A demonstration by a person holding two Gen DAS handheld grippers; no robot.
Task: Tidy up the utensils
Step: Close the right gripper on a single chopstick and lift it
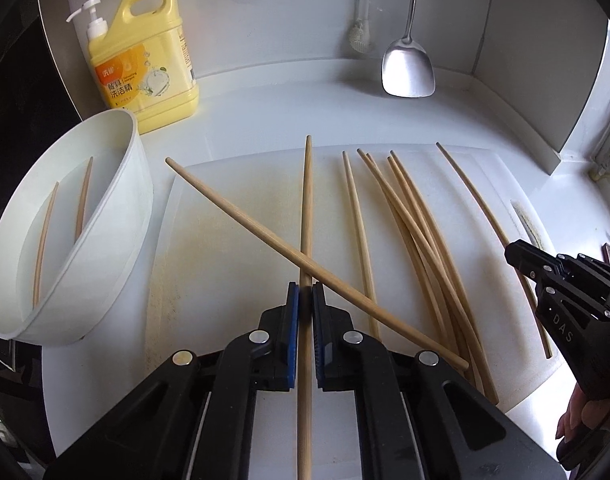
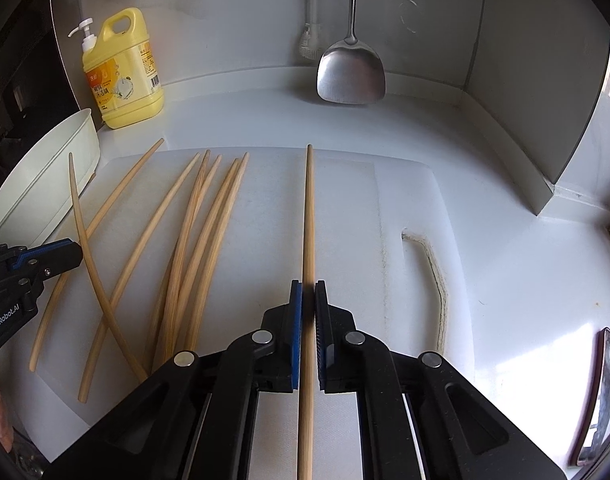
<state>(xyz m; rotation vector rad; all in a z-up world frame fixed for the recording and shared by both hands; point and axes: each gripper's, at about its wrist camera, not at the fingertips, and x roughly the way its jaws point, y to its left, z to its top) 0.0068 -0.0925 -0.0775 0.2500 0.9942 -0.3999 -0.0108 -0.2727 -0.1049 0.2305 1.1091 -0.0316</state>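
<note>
We are over a white kitchen counter (image 1: 289,120) that runs back to a pale wall and a grey corner panel at the upper right of the frame. A white cutting board (image 1: 225,248) covers the middle of the counter, stained yellowish on its left part. Loose wooden chopsticks (image 1: 417,240) lie spread across the board, some overlapping.

Our left gripper (image 1: 306,294) is clenched on one chopstick (image 1: 307,200), which runs straight up the centre of the left wrist view; another chopstick (image 1: 265,232) crosses it on a slant. Our right gripper (image 2: 308,290) is clamped on a chopstick of its own (image 2: 309,208), also pointing straight up the middle of its view, to the right of the loose ones.

At the left edge sits a white tub (image 1: 117,216), tilted, with two chopsticks (image 1: 61,224) inside. Behind it, in the upper left, stands a yellow bottle of dish soap (image 1: 145,56) with a pump bottle (image 1: 93,20) just beside it. A metal spatula (image 1: 407,66) hangs at the wall, its blade near the counter, with a white brush (image 1: 359,36) to its left.
</note>
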